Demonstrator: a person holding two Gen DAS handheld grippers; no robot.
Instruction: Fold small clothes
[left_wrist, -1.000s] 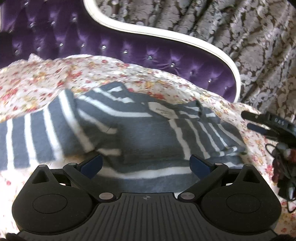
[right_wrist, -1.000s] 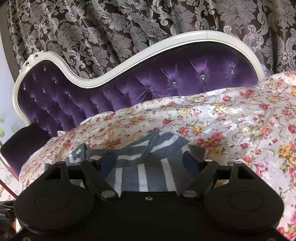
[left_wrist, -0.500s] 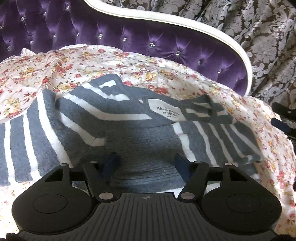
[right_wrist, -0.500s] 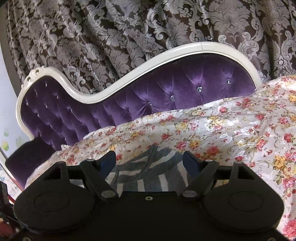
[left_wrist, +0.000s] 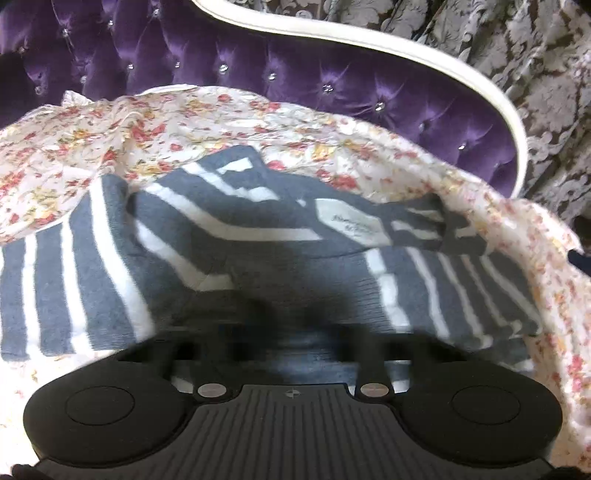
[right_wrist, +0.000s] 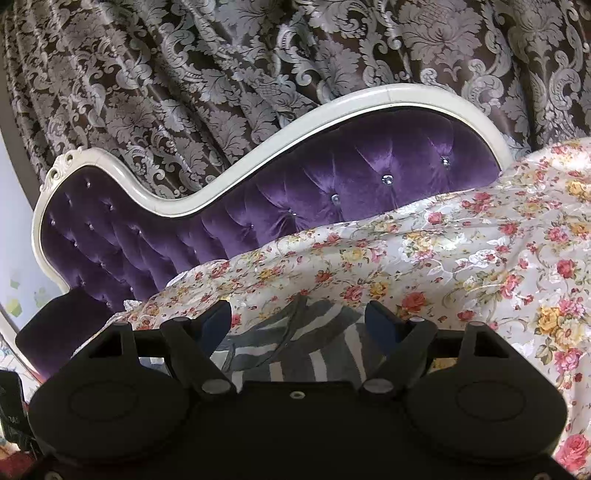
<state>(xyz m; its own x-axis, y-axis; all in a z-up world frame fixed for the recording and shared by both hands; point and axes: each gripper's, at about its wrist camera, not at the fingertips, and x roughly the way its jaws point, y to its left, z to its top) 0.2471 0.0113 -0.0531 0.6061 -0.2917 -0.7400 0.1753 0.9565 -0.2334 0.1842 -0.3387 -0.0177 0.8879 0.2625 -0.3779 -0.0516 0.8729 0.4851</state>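
My left gripper (left_wrist: 291, 325), blurred, is pressed into the striped garment (left_wrist: 258, 258) on the floral sheet (left_wrist: 369, 155); its gap I cannot tell. My right gripper (right_wrist: 299, 317) stands apart, empty, above the garment.

Place: a furnished room in a home, likely a bedroom or sitting room.
Seat: a chaise-style sofa (right_wrist: 332, 173) with button-tufted purple velvet and a curved white frame carved at one end.
Cover: a glossy floral sheet (right_wrist: 480, 258) with red and yellow roses, spread over the seat and rumpled.
Window side: heavy brown damask curtains (right_wrist: 221, 74) hanging in folds behind the sofa.
Laundry: a grey-and-white striped knit garment (left_wrist: 258, 229) lying on the sheet.
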